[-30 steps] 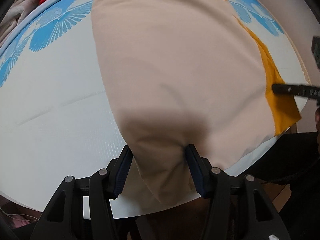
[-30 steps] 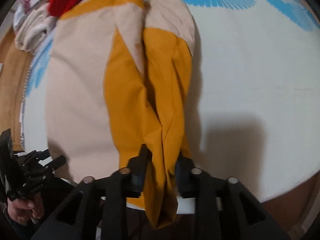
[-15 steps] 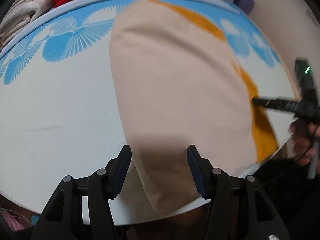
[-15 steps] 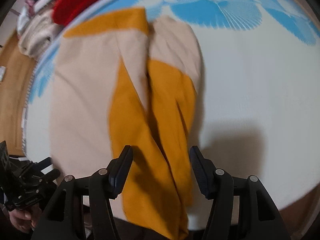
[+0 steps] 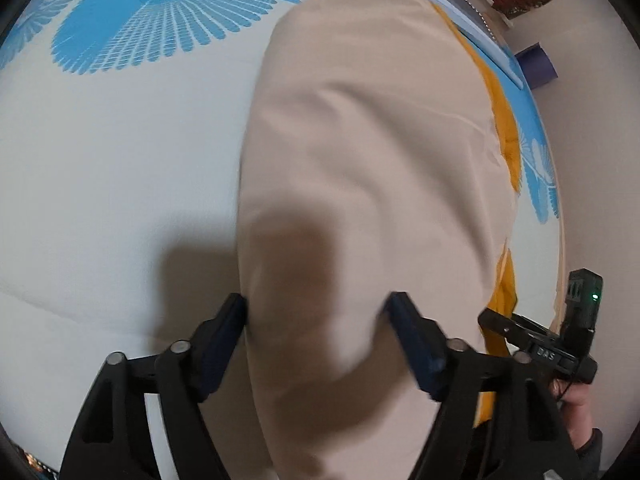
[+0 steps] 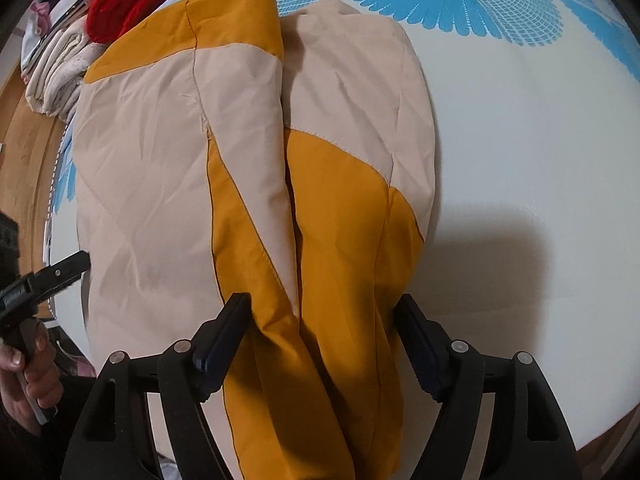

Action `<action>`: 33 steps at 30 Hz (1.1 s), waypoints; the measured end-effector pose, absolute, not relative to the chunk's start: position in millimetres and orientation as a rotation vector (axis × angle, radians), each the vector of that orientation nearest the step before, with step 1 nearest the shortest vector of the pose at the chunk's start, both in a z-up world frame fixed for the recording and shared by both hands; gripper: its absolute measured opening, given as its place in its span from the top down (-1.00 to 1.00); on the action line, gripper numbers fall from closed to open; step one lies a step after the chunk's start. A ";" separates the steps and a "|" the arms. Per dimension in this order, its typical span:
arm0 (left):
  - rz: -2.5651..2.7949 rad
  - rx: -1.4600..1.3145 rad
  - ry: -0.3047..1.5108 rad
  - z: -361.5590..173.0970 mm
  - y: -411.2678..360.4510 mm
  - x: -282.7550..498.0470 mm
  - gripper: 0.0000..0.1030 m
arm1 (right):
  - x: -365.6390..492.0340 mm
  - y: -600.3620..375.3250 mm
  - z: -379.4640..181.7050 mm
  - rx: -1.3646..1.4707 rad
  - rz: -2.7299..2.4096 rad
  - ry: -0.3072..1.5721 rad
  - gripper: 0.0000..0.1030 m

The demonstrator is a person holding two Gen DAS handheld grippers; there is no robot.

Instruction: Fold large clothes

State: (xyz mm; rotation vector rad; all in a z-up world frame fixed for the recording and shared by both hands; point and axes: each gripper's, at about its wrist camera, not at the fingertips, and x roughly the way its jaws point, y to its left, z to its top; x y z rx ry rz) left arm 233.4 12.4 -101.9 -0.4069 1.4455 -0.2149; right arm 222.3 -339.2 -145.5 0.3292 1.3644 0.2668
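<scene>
A: Are the left tongs [image 5: 318,336] and right tongs [image 6: 322,336] gripping anything?

B: No, both are spread wide, released, straddling the near hem of the beige-and-orange garment [image 6: 248,152].

A: Where's it lying?

B: Flat on the white, blue-patterned surface [image 6: 520,128], hem hanging over the near edge, probably laid out for folding.

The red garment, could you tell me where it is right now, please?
In the right wrist view, the red garment sits at the upper left, beyond the far edge of the beige and orange jacket, beside a pile of folded cream cloth.
</scene>
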 end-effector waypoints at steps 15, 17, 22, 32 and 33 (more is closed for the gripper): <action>-0.262 -0.417 1.320 -102.5 16.1 268.0 -0.21 | 219.8 -309.4 -127.9 0.322 0.310 1.251 0.66; -0.250 -0.398 1.290 -90.0 24.7 273.3 -0.10 | 220.6 -305.5 -119.7 0.322 0.305 1.212 0.71; -0.163 -0.382 1.213 -54.2 73.1 290.1 -0.03 | 240.8 -261.3 -88.2 0.362 0.348 1.071 0.78; -0.153 -0.197 1.213 -31.2 77.9 244.1 -0.03 | 244.0 -217.4 -94.4 0.207 0.284 1.131 0.37; -0.178 -0.151 1.242 -37.3 67.2 234.3 -0.03 | 242.0 -219.1 -94.0 0.189 0.273 1.132 0.30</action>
